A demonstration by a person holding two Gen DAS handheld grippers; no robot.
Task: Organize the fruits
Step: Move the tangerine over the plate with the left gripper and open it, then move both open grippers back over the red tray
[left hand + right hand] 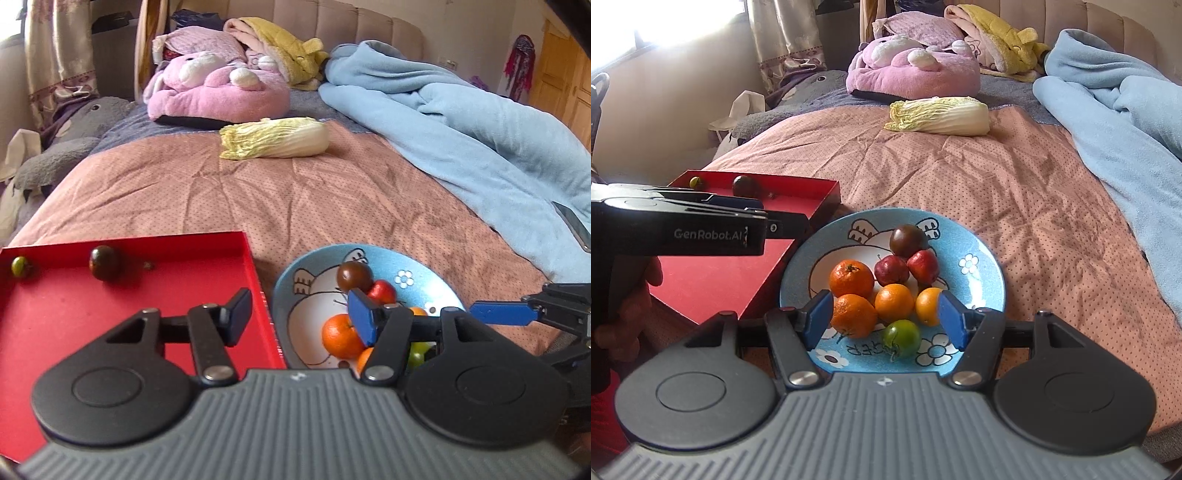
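While the red tray [110, 314] on the left holds only two small tomatoes, most fruits lie in the blue plate [990, 266] on the bed. The left gripper [299, 317] hovers with fingers spread, empty. The right gripper [884, 319] is also released, above the oranges [851, 278]. They seem light, round, rather soft; better to pinch one gently across its middle.

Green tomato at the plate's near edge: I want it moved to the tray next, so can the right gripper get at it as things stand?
Probably yes. The right gripper is open, and the green tomato lies uncovered just below its fingers. An orange sits close on its left, so clearance there looks tight.
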